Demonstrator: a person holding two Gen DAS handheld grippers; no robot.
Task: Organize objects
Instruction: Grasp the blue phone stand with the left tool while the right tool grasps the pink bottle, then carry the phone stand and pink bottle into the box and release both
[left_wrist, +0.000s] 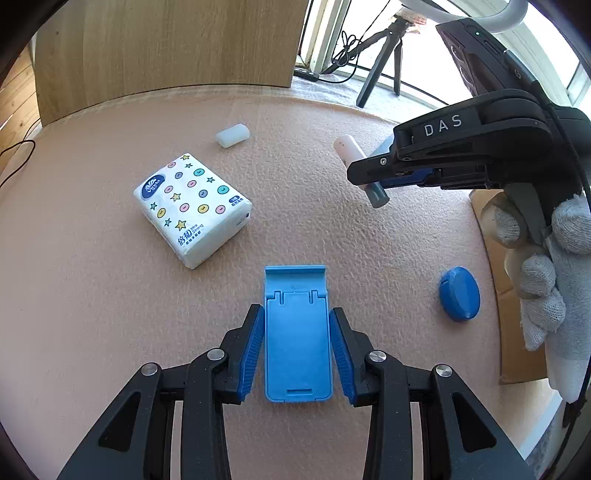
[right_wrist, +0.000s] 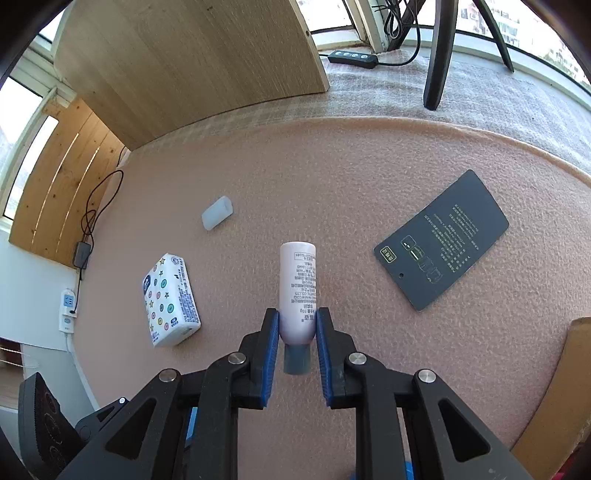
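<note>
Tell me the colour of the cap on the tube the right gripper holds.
Grey cap on a pale pink tube; clearest in the right wrist view.

Mat (right_wrist: 369, 184): open felt through the centre and toward 12 o'clock. Obstacles, right wrist view: tissue pack (right_wrist: 170, 300) at 9 o'clock, white capsule (right_wrist: 217, 213) at 11, black card (right_wrist: 441, 240) at 2, all well apart. Wooden panel (right_wrist: 192, 62) walls off the far edge at 11–12. Cardboard (right_wrist: 554, 398), possibly a box, blocks 4 o'clock. Blue lid (left_wrist: 460, 293) lies near it.
</note>
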